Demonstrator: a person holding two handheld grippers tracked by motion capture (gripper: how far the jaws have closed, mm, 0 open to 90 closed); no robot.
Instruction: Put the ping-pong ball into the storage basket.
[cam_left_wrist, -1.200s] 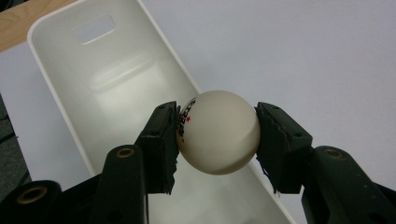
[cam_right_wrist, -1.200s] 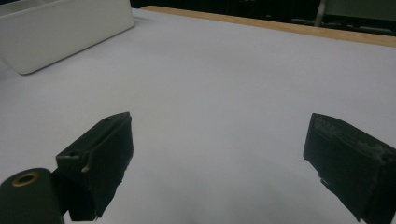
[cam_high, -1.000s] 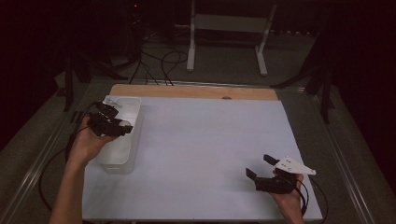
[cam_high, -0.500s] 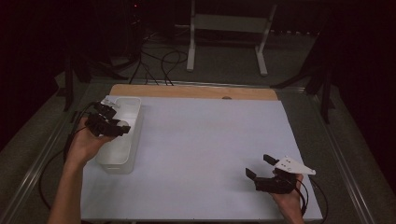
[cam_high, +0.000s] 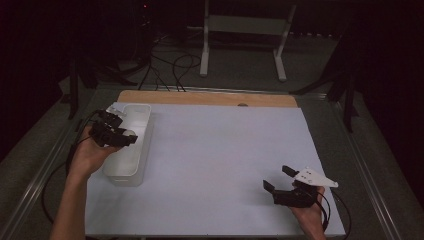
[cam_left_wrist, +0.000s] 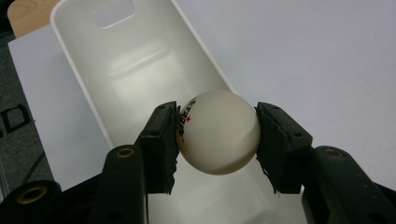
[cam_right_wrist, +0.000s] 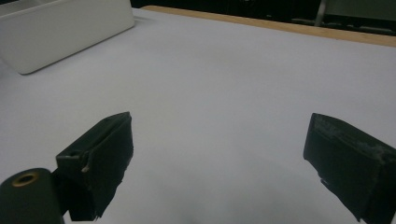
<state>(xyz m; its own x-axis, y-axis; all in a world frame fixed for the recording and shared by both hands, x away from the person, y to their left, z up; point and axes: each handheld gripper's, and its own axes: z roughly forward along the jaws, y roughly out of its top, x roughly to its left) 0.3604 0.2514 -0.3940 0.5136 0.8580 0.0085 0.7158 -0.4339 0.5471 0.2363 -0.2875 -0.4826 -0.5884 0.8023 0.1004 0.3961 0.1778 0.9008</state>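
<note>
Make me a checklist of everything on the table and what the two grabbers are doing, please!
Surface: white sheet over a wooden table, bare in the middle.
Job's things: white ball with black and red print; long white bin at the left.
Clutter: nothing seen.
Grippers: left gripper shut on the ball, above the bin; right gripper open, holding nothing, over the sheet.
Cables: one trails from each gripper; more lie on the floor beyond.
Surroundings: dark room, white metal stand behind the table.

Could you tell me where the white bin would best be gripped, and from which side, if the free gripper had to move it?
Probably the white bin is best taken by its thin upright near wall, from above, one finger inside and one outside. The right gripper is open; the left gripper holds a ball over it.
</note>
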